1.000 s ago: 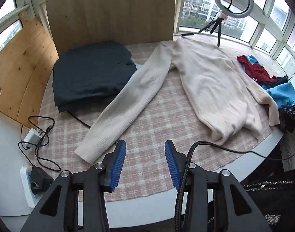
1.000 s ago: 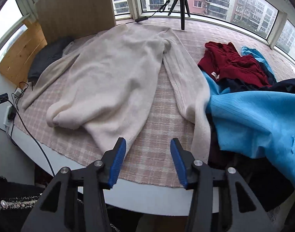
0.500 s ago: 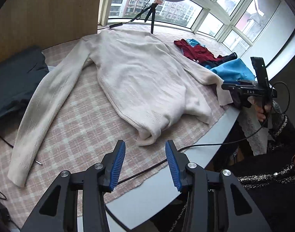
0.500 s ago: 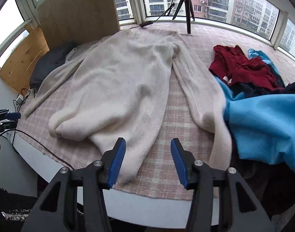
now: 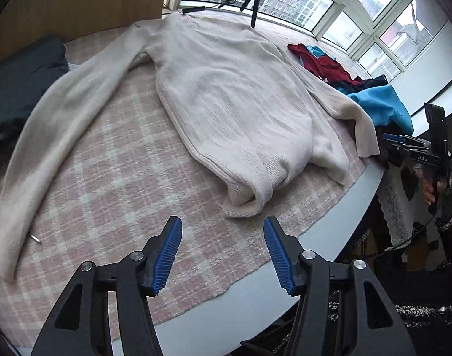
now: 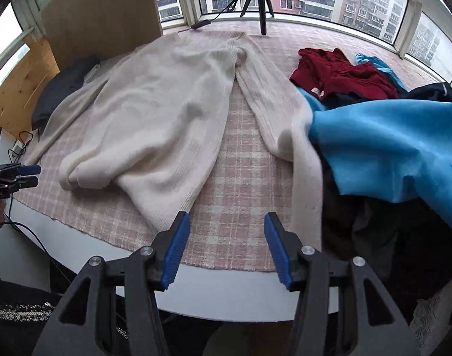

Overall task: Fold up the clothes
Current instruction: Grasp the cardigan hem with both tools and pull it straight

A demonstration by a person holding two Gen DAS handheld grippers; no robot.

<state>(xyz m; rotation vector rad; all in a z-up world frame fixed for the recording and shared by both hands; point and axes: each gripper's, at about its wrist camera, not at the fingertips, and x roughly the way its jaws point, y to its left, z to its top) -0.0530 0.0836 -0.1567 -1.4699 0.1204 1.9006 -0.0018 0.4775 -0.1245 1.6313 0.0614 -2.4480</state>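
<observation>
A cream knit sweater (image 5: pixel 231 95) lies spread on the pink checked tablecloth (image 5: pixel 113 178), both sleeves stretched out, its hem bunched near the front edge. It also shows in the right wrist view (image 6: pixel 154 112). My left gripper (image 5: pixel 223 252) is open and empty, just short of the bunched hem. My right gripper (image 6: pixel 226 249) is open and empty above the table's front edge, beside the hem's right corner and the right sleeve (image 6: pixel 303 166). My right gripper also shows at the right of the left wrist view (image 5: pixel 403 145).
A dark folded garment (image 5: pixel 21 80) lies at the back left. A pile of blue (image 6: pixel 386 145), red (image 6: pixel 341 74) and dark clothes sits on the right, over the sleeve's edge. A tripod (image 6: pixel 261 3) stands at the back. A wooden board (image 6: pixel 101 14) leans behind.
My left gripper has swung right from the left sleeve's cuff to the sweater's hem and come closer. My right gripper has edged closer to the hem.
</observation>
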